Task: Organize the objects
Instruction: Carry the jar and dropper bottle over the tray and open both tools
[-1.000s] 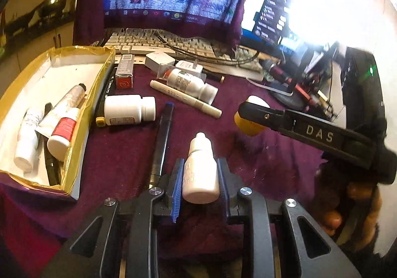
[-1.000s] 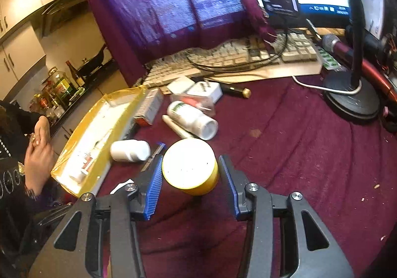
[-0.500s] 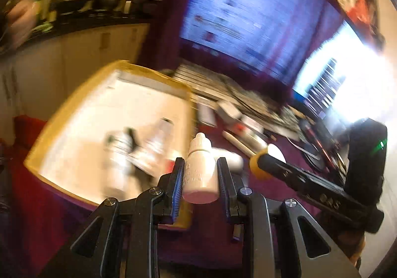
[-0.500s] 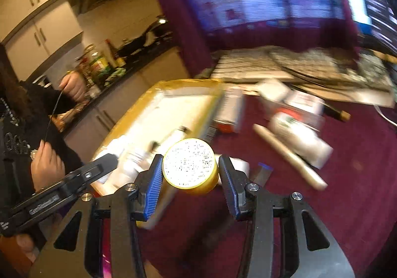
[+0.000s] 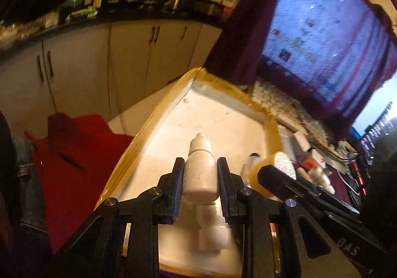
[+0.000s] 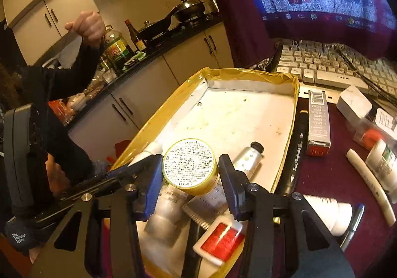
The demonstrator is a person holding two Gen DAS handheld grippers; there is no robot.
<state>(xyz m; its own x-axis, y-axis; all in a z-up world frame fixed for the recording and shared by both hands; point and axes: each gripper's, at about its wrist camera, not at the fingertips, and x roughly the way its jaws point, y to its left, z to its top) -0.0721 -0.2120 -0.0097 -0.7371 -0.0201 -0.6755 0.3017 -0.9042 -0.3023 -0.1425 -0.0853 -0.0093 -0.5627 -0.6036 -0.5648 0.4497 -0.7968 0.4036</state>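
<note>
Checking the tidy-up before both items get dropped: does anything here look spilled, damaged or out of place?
Nothing spilled. The tray floor shows faint greenish stains near its far end, and a black marker lies outside along its right wall, among items not yet sorted on the cloth.

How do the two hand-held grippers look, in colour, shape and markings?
Both the left gripper and the right gripper are black, with angular frames, triangular cut-outs, silver screws and blue ribbed fingers. The right gripper's side carries raised letters.
</note>
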